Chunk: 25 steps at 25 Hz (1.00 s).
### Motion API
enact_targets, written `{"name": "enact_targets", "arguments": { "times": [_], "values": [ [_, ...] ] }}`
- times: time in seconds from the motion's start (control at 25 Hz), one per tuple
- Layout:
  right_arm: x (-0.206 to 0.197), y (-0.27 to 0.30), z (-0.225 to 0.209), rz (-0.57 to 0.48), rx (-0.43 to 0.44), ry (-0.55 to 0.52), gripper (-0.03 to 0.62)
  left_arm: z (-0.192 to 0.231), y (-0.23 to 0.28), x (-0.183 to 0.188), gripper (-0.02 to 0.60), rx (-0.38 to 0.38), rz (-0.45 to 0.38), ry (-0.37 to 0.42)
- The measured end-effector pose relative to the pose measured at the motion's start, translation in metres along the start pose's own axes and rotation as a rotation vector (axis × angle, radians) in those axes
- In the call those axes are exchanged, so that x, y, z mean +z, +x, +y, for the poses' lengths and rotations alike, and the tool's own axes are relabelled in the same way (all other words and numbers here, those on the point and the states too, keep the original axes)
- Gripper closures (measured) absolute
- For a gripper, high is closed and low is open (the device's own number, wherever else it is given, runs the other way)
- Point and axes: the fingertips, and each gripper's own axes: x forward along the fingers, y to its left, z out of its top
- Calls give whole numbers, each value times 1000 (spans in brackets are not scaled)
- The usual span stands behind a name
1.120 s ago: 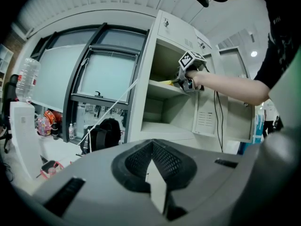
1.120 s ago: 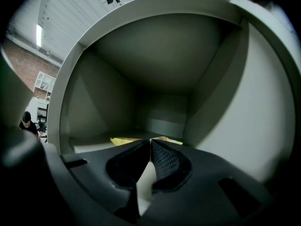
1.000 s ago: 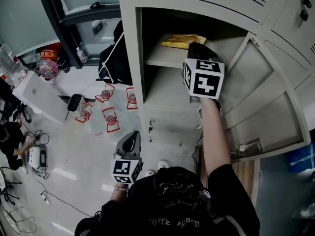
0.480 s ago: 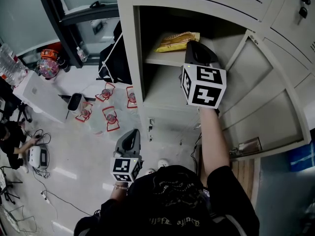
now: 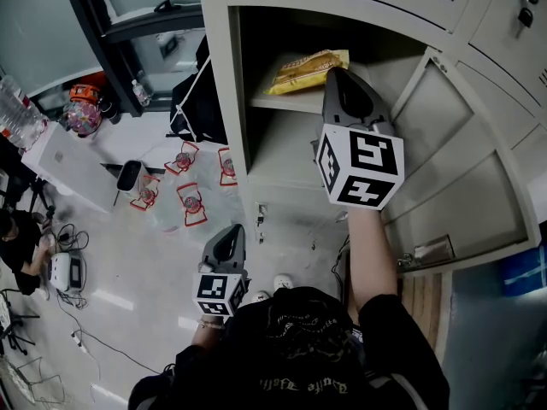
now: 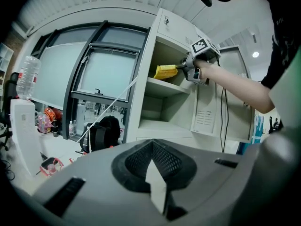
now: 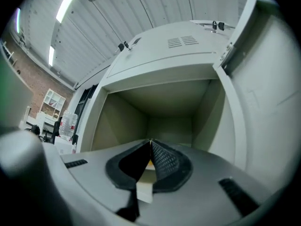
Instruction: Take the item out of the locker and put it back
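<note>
1. So, the right gripper (image 5: 336, 72) is up at the locker (image 5: 224, 101), about 12 o'clock in the head view. Its nose is at the front of the upper shelf (image 5: 278, 102).
2. Its jaws are pinched right down on the near edge of the yellow snack bag (image 5: 304, 70). The right gripper view shows a sliver of yellow caught between the pads and nothing else in there.
3. The bag sticks out toward 9 o'clock from the jaw tips, over the front part of that shelf. From these angles I can't really tell if its belly rests on the shelf or hangs just clear of it.
4. The left gripper (image 5: 233, 229) is down at 7 o'clock over the floor (image 5: 128, 254), well apart from the locker. Its jaws are closed together with nothing in them, so it's not part of the action.
5. The door (image 5: 466, 186) hangs open out at 3 o'clock, so the opening is free.
6. My read is that this is the take-out half: the grip is made and the bag isn't out of the locker yet.
7. The next move calls for a straight pull back toward 6 o'clock. The pinch has to hold tight since it only has a thin edge of a floppy bag, and the bag must clear the shelf lip. After that it's the same path in reverse, bag laid flat on the shelf, and only then let go.
</note>
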Motion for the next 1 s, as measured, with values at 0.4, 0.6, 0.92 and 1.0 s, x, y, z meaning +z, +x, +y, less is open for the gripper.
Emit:
{"name": "enact_targets", "arguments": {
  "times": [0.4, 0.6, 0.92, 1.0],
  "values": [
    [11, -30, 12, -61, 22, 6, 586, 1, 0, -2, 574, 5, 4, -7],
    [14, -45, 15, -79, 27, 13, 587, 2, -1, -3, 574, 4, 9, -10],
    [7, -69, 22, -82, 35, 24, 587, 0, 0, -2, 574, -2, 5, -24],
    [6, -76, 24, -84, 41, 18, 586, 0, 0, -2, 574, -7, 1, -31]
  ]
}}
